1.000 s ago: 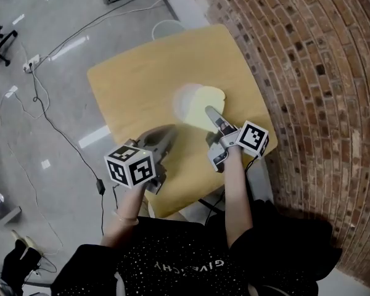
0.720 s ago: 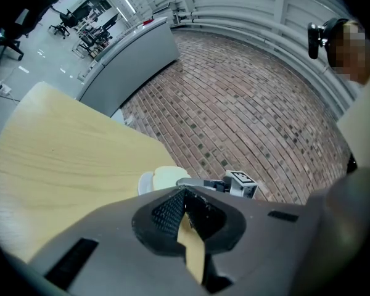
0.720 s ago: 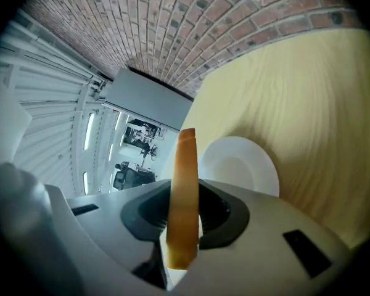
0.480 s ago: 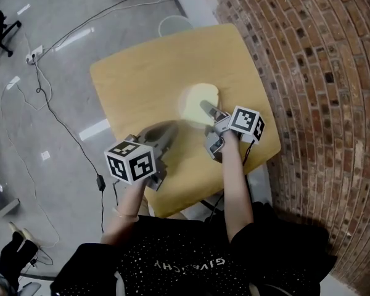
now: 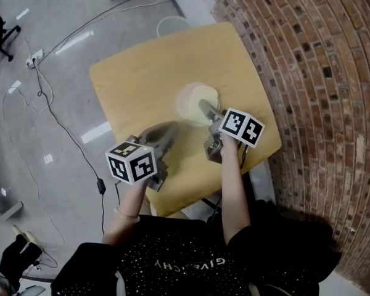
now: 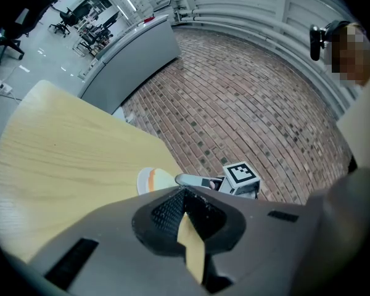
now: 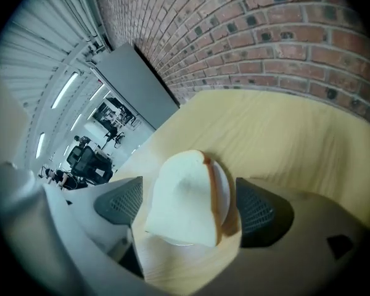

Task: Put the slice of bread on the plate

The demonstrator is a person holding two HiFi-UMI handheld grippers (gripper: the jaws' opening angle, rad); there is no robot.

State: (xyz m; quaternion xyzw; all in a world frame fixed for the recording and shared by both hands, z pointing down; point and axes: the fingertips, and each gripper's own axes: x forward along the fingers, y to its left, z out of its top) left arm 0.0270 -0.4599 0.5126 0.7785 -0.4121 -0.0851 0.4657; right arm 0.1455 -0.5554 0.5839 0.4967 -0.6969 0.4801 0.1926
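Note:
The slice of white bread (image 7: 182, 205) with a brown crust lies tilted over the small white plate (image 7: 224, 187) on the yellow table (image 5: 148, 79). My right gripper (image 7: 188, 196) points down at it. Its jaws are opening, and the bread sits between the black pads (image 7: 256, 209) with a gap on each side. In the head view the bread (image 5: 201, 99) covers most of the plate (image 5: 182, 101), with the right gripper (image 5: 205, 108) at its near edge. My left gripper (image 5: 165, 129) hovers to the left of the plate, shut and empty (image 6: 184, 195).
A brick wall (image 5: 320, 73) runs close along the table's right edge. A white bin (image 5: 172, 24) stands past the far edge. Cables (image 5: 43, 97) lie on the grey floor at the left. The table's left half (image 5: 129, 85) is bare wood.
My right gripper has sunk toward the plate with the bread and turned. Its jaws have gone from shut on the slice to wide apart. The left gripper has stayed put.

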